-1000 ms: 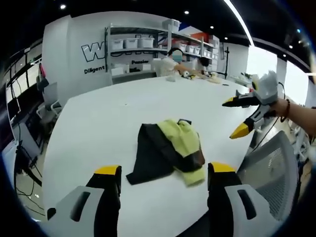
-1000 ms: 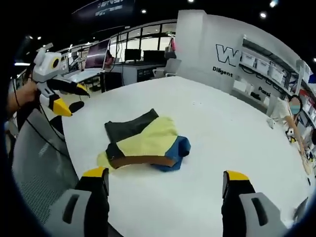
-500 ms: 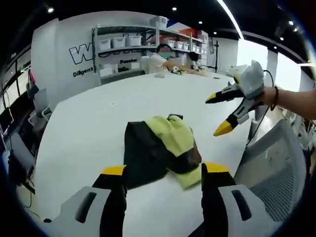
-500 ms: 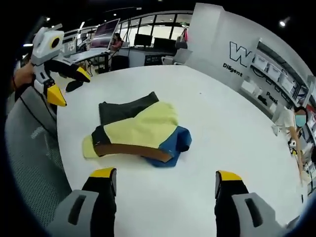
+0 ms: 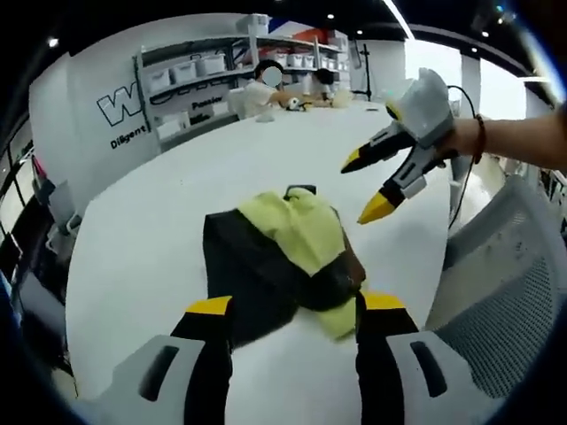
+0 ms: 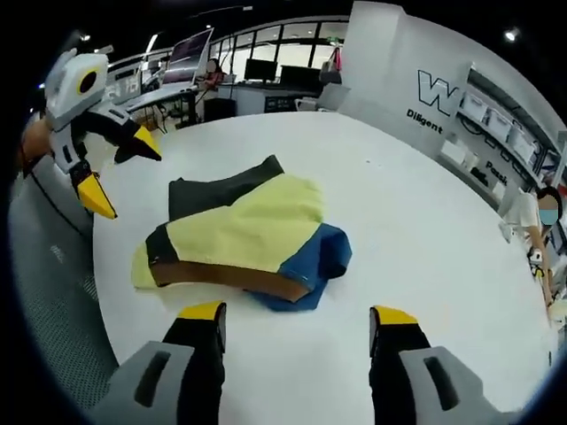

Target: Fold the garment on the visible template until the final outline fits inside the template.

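Both grippers hung released, jaws wide, grasping nothing: left gripper just short of the crumpled yellow, black, blue and brown-banded garment, right gripper likewise. Garment lay bunched mid-table on the white round table, at 12 o'clock from each jaw pair. No template outline could be made out. Judged step: approach before first grasp; next move needs pinching an edge to spread it flat.
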The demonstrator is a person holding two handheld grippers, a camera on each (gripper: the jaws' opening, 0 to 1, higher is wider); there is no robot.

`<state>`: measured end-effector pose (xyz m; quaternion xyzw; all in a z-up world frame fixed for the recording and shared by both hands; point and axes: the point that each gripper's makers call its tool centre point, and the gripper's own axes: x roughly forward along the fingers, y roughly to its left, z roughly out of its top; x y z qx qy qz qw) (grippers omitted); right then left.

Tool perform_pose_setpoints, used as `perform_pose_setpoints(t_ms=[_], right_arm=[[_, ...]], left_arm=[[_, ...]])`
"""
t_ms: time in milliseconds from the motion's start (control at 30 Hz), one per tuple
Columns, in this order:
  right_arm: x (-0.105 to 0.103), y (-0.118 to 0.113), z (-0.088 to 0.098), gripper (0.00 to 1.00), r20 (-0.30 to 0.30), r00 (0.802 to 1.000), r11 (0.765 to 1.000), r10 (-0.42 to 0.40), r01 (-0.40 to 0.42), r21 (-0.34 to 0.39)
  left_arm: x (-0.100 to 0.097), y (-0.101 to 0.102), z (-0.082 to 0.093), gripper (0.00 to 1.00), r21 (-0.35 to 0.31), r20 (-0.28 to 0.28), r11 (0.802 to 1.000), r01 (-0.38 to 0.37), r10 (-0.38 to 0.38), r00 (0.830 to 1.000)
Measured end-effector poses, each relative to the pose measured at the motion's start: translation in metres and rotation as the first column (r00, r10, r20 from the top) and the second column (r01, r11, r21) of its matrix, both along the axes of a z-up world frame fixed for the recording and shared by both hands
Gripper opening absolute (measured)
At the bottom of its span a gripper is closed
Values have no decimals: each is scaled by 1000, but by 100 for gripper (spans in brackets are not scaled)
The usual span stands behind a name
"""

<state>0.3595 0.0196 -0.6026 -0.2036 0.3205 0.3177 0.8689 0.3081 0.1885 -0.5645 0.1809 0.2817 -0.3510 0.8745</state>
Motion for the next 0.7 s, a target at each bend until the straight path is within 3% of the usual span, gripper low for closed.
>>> perform_pose_setpoints(t_ms=[167,300,433,533,700], right_arm=[[6,3,-4,54,-7,1000,999,-17,17,41],[10,5,-10,53,-1,1000,999,-20,20,47],[13,9,-13,44,12,1000,998,-5,4,57],[17,12,-13,41,29,1000,998,0,-2,55],[19,15,-17,35,31,999,998,14,-16,60]], left_arm=[[-2,-9,-9,53,40,-3,998,48,-47,999],[-2,-19,-13,50,34,-5,997,73,-73,997],[0,-25,-18,43,32,-3,995,94,-94,996],[0,-29,-27,44,32,-32,994,108,-107,994],[-4,-33,-38,41,83,-31,982,172,-170,985]])
